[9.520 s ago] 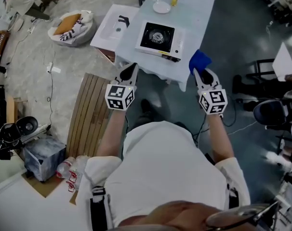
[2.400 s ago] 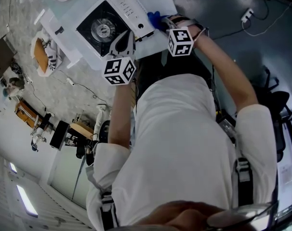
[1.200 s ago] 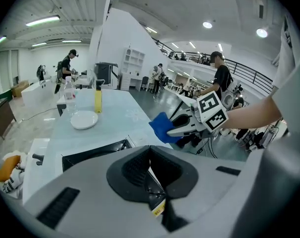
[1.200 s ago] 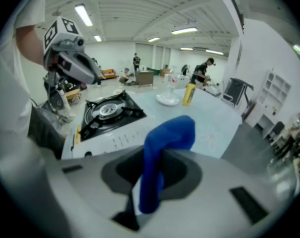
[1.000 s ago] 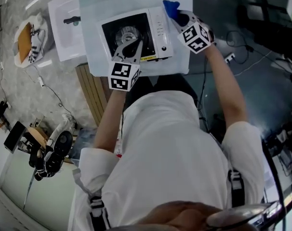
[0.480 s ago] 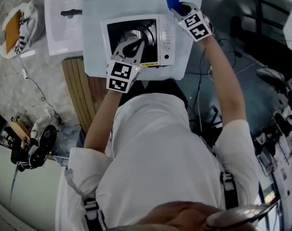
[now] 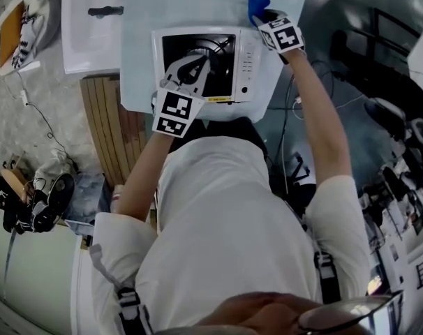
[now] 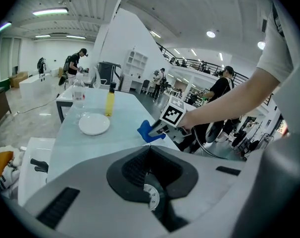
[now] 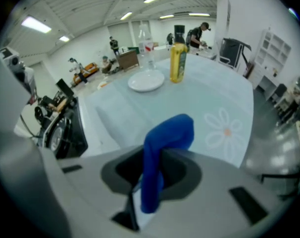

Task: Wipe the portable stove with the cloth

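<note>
The portable stove (image 7: 243,65) is white with a black burner top and stands on the pale blue table (image 7: 142,54). My left gripper (image 7: 195,66) hangs over the burner area, its jaws together with nothing between them (image 8: 150,150). My right gripper (image 7: 266,18) is past the stove's far right corner, shut on the blue cloth (image 7: 254,5). In the right gripper view the cloth (image 9: 165,148) stands up folded out of the jaws, with the stove (image 9: 66,130) to the left. The left gripper view shows the cloth (image 8: 147,131) held above the table.
A white plate (image 9: 146,82), a yellow bottle (image 9: 177,62) and a clear bottle (image 9: 149,51) stand at the table's far end. A white basin unit (image 7: 93,19) and wooden slats (image 7: 107,131) lie left of the table. Cables and chairs are to the right. People stand far off.
Both grippers have gone from short of the table to over it: the left above the burner, the right with the cloth at the stove's far right corner. The head view has swung round.
</note>
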`<state>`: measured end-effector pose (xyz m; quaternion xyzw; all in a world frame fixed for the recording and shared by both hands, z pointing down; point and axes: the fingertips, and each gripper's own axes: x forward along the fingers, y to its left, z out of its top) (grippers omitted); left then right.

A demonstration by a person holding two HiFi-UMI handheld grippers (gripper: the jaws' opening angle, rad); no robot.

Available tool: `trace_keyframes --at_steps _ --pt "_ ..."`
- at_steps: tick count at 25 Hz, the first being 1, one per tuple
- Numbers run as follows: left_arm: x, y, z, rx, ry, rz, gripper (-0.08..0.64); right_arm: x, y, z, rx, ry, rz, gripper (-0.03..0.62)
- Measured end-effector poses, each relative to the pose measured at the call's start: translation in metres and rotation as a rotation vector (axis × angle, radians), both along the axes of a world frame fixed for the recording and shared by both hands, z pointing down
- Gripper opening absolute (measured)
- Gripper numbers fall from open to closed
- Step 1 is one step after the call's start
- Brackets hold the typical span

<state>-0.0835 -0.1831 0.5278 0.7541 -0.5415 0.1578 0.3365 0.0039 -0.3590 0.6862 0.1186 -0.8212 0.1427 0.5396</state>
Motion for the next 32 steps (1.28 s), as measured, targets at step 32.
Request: trace_keyframes --at_steps 32 --pt "-0.066 0.033 0.023 -0.011 0.057 -0.109 0.032 -0.081 0.07 0.009 -0.285 0.14 -0.034 0.091"
